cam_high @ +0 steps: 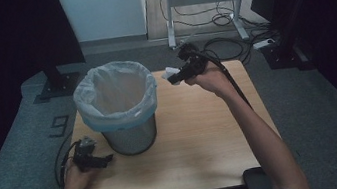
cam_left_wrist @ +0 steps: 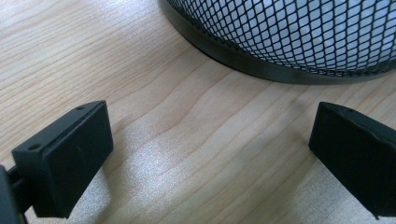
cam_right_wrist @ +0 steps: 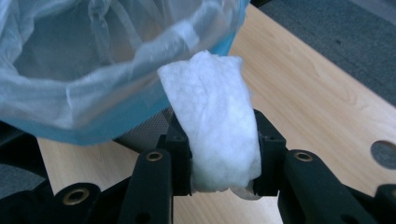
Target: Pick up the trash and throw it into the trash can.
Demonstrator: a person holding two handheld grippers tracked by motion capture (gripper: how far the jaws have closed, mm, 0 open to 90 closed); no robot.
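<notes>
A white tissue wad (cam_right_wrist: 217, 123) is being clamped between the right gripper (cam_high: 179, 75) fingers near the table (cam_high: 203, 135) far edge, just beside the lined mesh bin (cam_high: 118, 107) rim, while the left gripper (cam_left_wrist: 210, 158) is being held spread apart by the bin's base.

R claw (cam_right_wrist: 224, 163) pinching tissue wad (cam_right_wrist: 215, 121), bin liner (cam_right_wrist: 93, 60)
</notes>
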